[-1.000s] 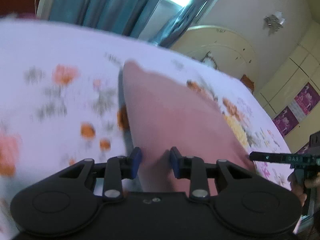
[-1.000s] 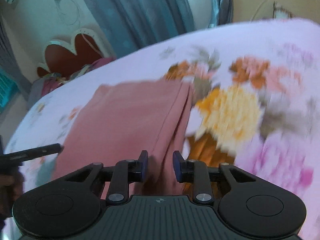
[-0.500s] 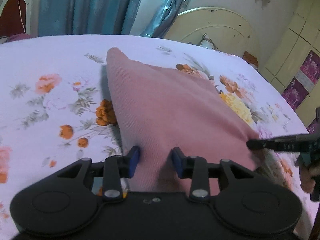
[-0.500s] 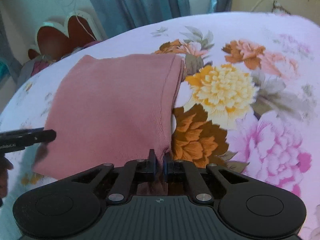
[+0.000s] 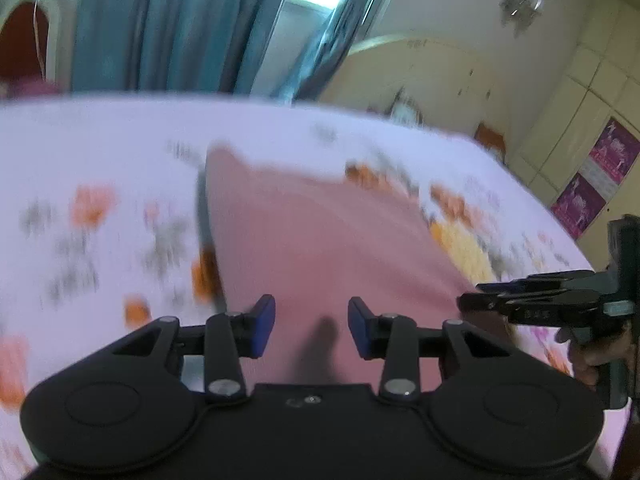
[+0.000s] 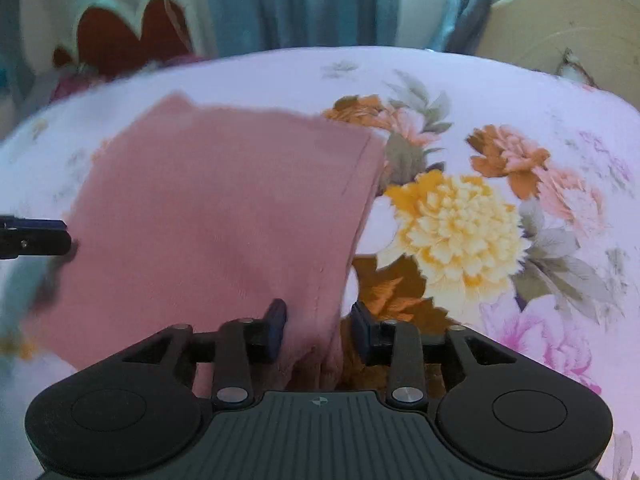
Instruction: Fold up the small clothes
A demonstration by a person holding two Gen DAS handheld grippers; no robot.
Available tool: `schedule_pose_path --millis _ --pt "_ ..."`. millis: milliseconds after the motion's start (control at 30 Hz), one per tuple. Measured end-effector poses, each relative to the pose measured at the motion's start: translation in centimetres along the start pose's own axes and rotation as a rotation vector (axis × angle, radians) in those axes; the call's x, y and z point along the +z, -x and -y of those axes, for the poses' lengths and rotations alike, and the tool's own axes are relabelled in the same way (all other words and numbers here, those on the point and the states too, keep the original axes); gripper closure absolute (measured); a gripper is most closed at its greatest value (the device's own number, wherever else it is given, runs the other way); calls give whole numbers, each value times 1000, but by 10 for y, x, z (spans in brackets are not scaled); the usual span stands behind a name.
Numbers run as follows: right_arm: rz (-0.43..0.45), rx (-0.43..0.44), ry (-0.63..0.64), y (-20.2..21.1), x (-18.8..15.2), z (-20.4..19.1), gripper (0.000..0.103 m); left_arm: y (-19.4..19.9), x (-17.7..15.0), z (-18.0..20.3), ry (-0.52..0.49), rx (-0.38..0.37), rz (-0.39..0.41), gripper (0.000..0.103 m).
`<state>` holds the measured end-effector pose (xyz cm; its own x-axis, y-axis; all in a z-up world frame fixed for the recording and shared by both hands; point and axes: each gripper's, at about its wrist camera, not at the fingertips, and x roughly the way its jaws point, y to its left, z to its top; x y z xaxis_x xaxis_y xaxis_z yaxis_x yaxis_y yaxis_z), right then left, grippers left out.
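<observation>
Blue curtains (image 5: 172,24) hang across the upper left of the left wrist view, with a cream arched headboard (image 5: 424,76) at upper right and pale cupboards with purple posters (image 5: 596,176) at the far right edge. Below them a bed with a floral sheet (image 6: 500,128) fills the middle of both views; in the left wrist view its pattern is smeared by blur. On the sheet lies a pink garment (image 6: 224,208), spread fairly flat, with a stitched hem running down its right edge in the right wrist view, beside a big yellow flower print (image 6: 456,224). At bottom centre of the left wrist view, the left gripper (image 5: 311,330) has its blue-padded fingers apart over the garment's near edge, with nothing pinched between them. Likewise parted, the right gripper (image 6: 319,330) straddles the garment's near right corner, where the cloth bunches into folds; whether either pad touches the cloth is hard to tell. A red heart-shaped chair back (image 6: 132,36) shows at upper left of the right wrist view.
</observation>
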<state>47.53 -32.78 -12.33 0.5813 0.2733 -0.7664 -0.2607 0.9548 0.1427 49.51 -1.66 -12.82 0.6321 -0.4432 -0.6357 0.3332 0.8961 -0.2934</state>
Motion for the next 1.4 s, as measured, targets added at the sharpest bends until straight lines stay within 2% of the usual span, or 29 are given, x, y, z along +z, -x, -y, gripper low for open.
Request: schedule_pose_path --millis 100,167,200,233,267,300,367,400,500,600,633,667,700,800,833,867,900,967,1000,1067,1133,1233,1267,1300,1333,1367,1400 --pt "129 32 34 6 26 -17 69 -28 18 -5 6 11 0 65" --pt "155 82 56 -9 43 -33 69 -60 17 -9 24 8 -70 65" --pt "133 82 85 -23 47 -40 69 -67 12 -8 18 -8 -78 62" --pt "69 27 139 -45 45 -45 69 -68 12 -3 -21 -9 -73 62" --pt "0 -64 168 -66 38 -42 68 -67 16 1 -49 -1 -84 64" --pt "30 -44 147 -66 33 -32 69 -62 19 3 -57 -1 -80 65" --pt "14 -33 118 -60 36 -25 68 -47 23 3 -69 -19 23 65" --pt "31 -26 100 -56 40 -25 68 -49 25 -2 -50 -13 33 66" --pt "122 5 55 -48 61 -30 68 -67 34 -11 0 -3 25 64" --pt "175 20 75 -62 80 -42 68 -92 41 -9 -10 10 -2 63" --pt "151 6 86 -74 83 -42 68 -101 45 -8 -14 20 -36 63" --pt "53 -77 108 -98 84 -40 62 -105 53 -7 -9 19 -56 63" --pt "62 -84 97 -102 83 -33 56 -106 59 -5 -6 17 -69 64" --pt "45 -75 53 -91 86 -21 56 -91 64 -3 -53 14 -2 63" --pt "44 -71 54 -87 86 -19 56 -92 62 -5 -52 28 -19 63" --pt "44 -68 57 -84 85 -19 56 -100 57 -10 -31 42 -69 64" --pt "46 -65 64 -83 84 -17 56 -103 53 -14 -23 38 -60 63" --pt "54 -53 50 -80 80 -13 56 -99 52 -16 -16 40 -35 65" --pt "55 -52 40 -79 80 -13 56 -94 53 -14 -28 66 -9 66" --pt "85 -69 33 -74 83 -13 56 -88 56 -12 -51 113 52 60" --pt "124 -44 4 -78 90 -9 56 -105 57 -15 -52 130 -45 59" --pt "60 -76 41 -94 91 -7 55 -105 61 -13 -86 152 -56 59" --pt "57 -63 30 -92 92 -3 55 -100 62 -13 -81 156 -46 57" --pt "52 -68 21 -89 93 0 55 -93 61 -13 -77 155 -32 41" --pt "71 -93 4 -78 92 4 55 -83 59 -13 -72 170 -17 10" --pt "101 -96 -35 -65 88 14 55 -73 54 -13 -79 201 -6 2" --pt "120 -53 -108 -51 81 31 48 -64 49 -11 -92 209 3 2"
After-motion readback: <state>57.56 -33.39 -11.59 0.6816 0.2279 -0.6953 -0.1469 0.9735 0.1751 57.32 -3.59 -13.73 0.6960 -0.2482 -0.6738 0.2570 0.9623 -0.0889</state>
